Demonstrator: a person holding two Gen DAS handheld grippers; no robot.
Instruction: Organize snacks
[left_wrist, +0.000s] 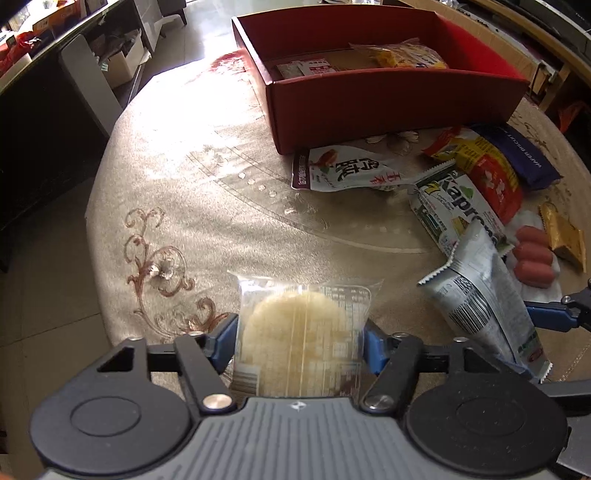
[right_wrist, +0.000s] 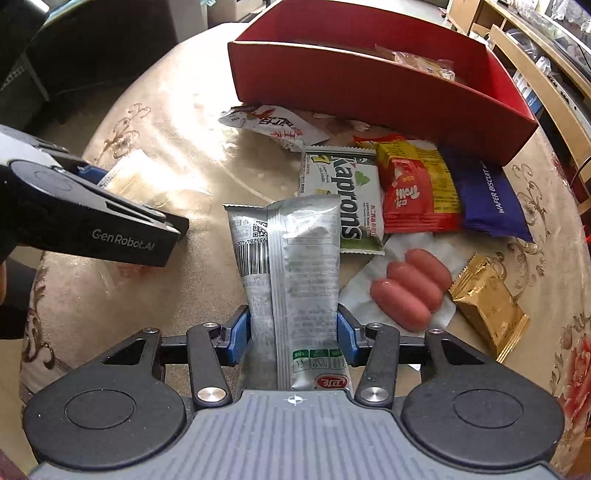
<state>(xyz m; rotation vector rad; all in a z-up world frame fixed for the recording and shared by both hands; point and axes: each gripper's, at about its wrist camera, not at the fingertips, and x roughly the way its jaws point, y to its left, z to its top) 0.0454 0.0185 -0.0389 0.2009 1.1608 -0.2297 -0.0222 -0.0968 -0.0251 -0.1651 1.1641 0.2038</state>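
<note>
While both packets are being carried above the tabletop (left_wrist: 192, 192), each is being gripped across its width near its lower end. At the bottom centre of the left wrist view, the left hand-held gripper (left_wrist: 300, 341) is being clenched on a clear packet (left_wrist: 301, 332) with a round pale rice cracker inside; the blue pads (left_wrist: 373, 345) are pressing on the film at both sides. This packet is judged to be very light and brittle, so a gentle squeeze on the wrapper edges is being called for rather than pressure across the disc. At the bottom centre of the right wrist view, the right hand-held gripper (right_wrist: 293, 332) is being closed on a long silver packet (right_wrist: 291, 266), whose upper end is standing free above the other snacks. Its foil is judged slick and crinkly, the contents light, and a grip nearer the middle would be steadier. The red box (right_wrist: 369, 88), at the upper part of both views, is already holding a few packets, and it is judged to be where these two are being taken.
</note>
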